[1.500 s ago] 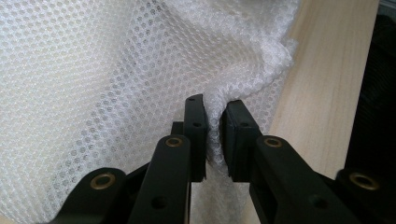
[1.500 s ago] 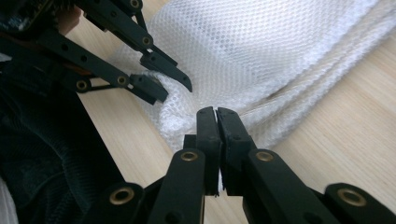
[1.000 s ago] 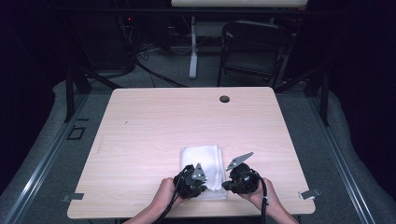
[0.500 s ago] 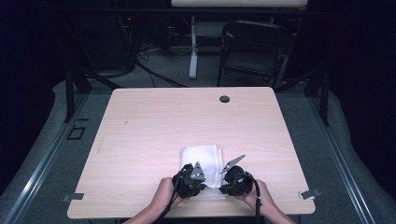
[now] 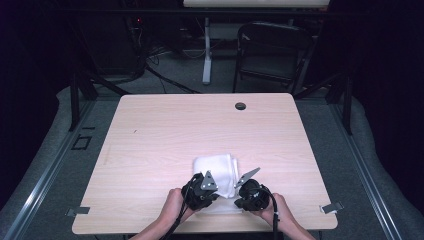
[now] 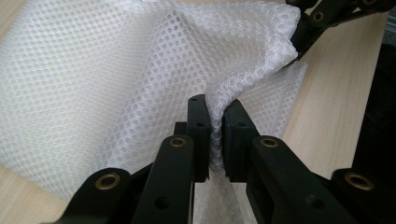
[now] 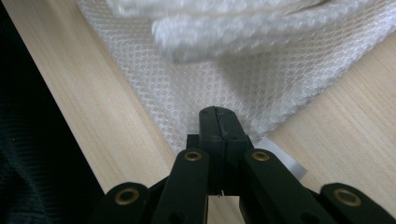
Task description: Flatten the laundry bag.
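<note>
A white mesh cloth (image 5: pixel 215 169) lies near the table's front edge, with a folded fluffy white towel (image 7: pixel 233 23) on or in it. In the left gripper view my left gripper (image 6: pixel 215 135) is shut on a raised, bunched fold of the mesh (image 6: pixel 116 70). In the right gripper view my right gripper (image 7: pixel 218 123) is shut on a thin corner of the mesh (image 7: pixel 243 79), low over the wood. The high view shows the left gripper (image 5: pixel 210 194) and the right gripper (image 5: pixel 241 199) side by side at the cloth's near edge, each held by a hand.
The wooden table (image 5: pixel 165 135) has a small round black grommet (image 5: pixel 240 106) near its far edge. A white label (image 7: pixel 280 161) sticks out beside the right jaws. A dark chair (image 5: pixel 272 55) and cables stand on the floor beyond the table.
The right gripper has shifted slightly left, closer to the left gripper and the cloth's near edge. The left gripper has stayed in place.
</note>
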Demonstrator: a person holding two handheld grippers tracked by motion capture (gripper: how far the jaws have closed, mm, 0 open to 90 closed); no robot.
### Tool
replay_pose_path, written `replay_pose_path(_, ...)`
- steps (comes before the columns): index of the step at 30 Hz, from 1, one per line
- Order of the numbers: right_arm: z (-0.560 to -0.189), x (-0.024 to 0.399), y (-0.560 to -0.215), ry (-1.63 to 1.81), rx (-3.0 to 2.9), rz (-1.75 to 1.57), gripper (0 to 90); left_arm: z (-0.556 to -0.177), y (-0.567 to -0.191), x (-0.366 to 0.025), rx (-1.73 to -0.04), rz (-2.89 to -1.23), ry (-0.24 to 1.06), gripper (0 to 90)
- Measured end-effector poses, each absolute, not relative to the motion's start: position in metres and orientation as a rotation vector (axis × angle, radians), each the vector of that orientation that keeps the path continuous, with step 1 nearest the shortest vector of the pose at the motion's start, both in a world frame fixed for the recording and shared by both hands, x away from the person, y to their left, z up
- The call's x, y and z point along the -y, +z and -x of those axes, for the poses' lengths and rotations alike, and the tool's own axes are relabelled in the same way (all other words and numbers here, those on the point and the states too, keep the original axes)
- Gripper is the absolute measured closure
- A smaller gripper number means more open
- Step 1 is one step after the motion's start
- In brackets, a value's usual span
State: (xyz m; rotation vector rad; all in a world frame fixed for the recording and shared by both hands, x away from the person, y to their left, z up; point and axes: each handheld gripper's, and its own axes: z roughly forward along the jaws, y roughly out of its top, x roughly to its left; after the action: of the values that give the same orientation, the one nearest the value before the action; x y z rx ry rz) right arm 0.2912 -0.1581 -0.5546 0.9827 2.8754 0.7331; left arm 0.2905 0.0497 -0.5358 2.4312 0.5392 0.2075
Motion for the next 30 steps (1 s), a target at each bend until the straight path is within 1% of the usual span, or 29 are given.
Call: replay_pose_path(30, -0.289, 0.156, -0.554, 0.704, -2.871, -1.018, 90.0, -0.292, -0.516, -0.079, -0.611, -2.348, 0.265, 83.4)
